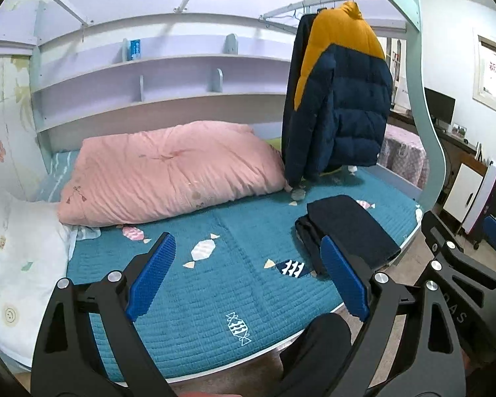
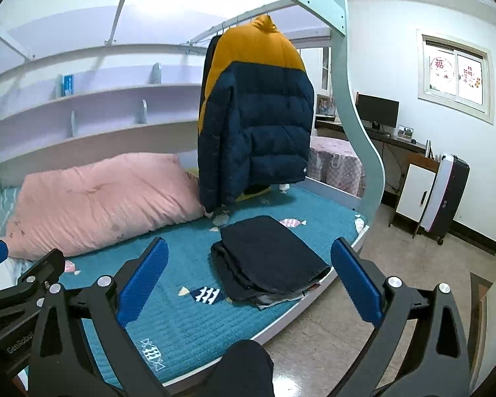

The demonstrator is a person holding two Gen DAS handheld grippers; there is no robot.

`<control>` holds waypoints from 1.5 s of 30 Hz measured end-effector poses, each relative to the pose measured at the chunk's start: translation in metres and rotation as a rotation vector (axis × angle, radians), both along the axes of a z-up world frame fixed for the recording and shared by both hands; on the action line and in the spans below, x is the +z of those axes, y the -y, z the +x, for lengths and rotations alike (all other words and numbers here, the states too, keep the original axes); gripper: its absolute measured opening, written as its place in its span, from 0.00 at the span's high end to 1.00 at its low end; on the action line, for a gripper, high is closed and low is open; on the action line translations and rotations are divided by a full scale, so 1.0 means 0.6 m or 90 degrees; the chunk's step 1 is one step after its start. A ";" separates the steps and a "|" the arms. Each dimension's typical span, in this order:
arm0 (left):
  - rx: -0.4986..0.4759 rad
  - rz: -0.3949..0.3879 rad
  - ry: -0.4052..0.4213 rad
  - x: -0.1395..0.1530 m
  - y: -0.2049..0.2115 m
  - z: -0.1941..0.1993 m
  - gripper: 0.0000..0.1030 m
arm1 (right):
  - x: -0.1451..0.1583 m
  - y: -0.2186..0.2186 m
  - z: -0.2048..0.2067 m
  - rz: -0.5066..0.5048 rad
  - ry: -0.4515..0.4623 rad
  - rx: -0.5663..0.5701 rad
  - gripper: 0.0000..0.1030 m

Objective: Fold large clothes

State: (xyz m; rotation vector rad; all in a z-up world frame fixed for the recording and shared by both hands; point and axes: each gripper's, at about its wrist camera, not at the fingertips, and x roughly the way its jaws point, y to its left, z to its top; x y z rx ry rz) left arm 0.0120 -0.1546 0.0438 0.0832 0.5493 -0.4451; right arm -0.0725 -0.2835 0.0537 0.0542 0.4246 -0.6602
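A stack of folded dark navy clothes (image 2: 264,258) lies near the front right edge of the teal bed cover (image 2: 182,314); it also shows in the left wrist view (image 1: 350,228). A navy and yellow puffer jacket (image 2: 258,115) hangs on a rail over the bed, also in the left wrist view (image 1: 340,99). My left gripper (image 1: 248,271) is open and empty above the bed cover (image 1: 215,291), left of the stack. My right gripper (image 2: 248,278) is open and empty, its fingers either side of the stack from above the bed edge.
A pink duvet (image 1: 168,168) lies at the back of the bed, a white pillow (image 1: 20,258) at the left. Shelves (image 1: 148,79) line the back wall. A curved bed frame post (image 2: 353,115), a desk with monitor (image 2: 377,109) and a suitcase (image 2: 446,195) stand at the right.
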 end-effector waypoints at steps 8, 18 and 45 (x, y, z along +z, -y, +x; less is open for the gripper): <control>0.007 -0.005 0.029 0.024 -0.017 -0.025 0.12 | 0.022 -0.019 -0.021 -0.031 0.021 0.003 0.07; 0.026 0.002 0.050 0.032 -0.026 -0.040 0.11 | 0.025 -0.029 -0.038 -0.038 0.023 0.000 0.07; 0.027 -0.003 0.054 0.038 -0.034 -0.047 0.11 | 0.030 -0.052 -0.058 -0.036 0.011 -0.012 0.07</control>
